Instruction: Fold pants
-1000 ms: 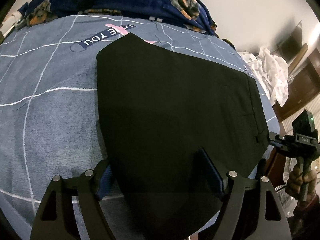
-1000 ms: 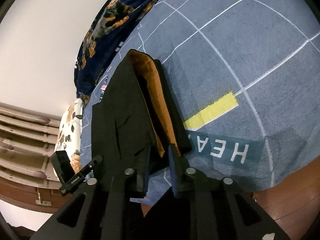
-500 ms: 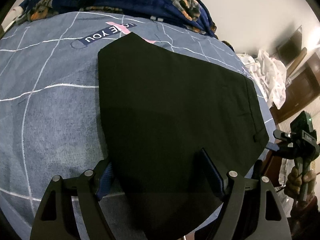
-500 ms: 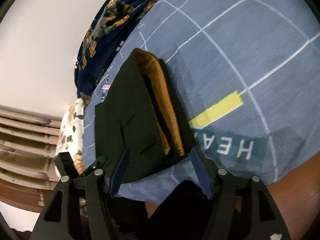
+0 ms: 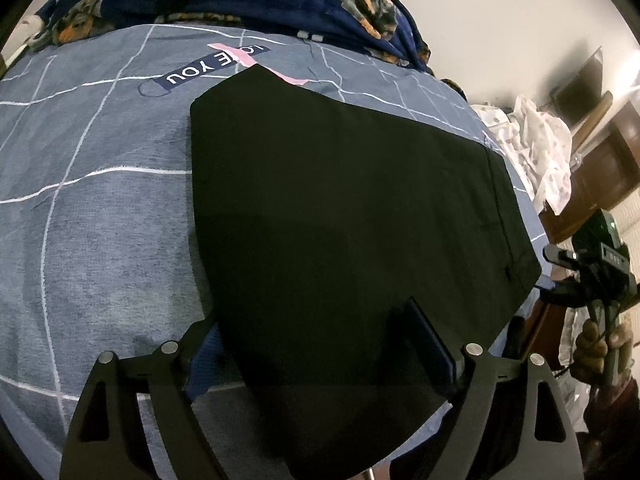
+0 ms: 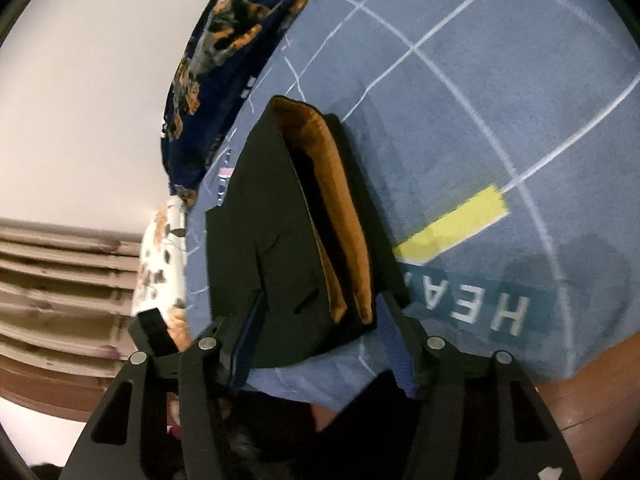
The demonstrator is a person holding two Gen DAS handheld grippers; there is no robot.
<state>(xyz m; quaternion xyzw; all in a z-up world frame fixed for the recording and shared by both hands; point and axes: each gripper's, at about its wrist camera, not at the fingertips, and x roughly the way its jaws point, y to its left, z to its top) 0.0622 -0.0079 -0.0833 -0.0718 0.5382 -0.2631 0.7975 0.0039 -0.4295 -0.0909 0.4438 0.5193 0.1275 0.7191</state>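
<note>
While the black pants lie folded flat on the blue-grey bedsheet, filling the centre of the left wrist frame, we see the left gripper at the bottom with its jaws spread wide. One blue-padded finger sits at the left edge of the cloth, the other over the fabric at lower right; the jaws have just been opening a little further, and we see no pinch on the cloth. At the right edge of that frame the right gripper shows in a hand, just off the waistband corner.

In the right wrist frame the pants run from the centre toward the bottom, their orange lining exposed along the open waist. The right gripper straddles the near end with its jaws about half apart; they have just been closing slightly after springing open, with the waist end between the fingers but not pressed by them. A dark blue patterned blanket lies at the upper left of that frame, and a yellow stripe marks the sheet at right.
</note>
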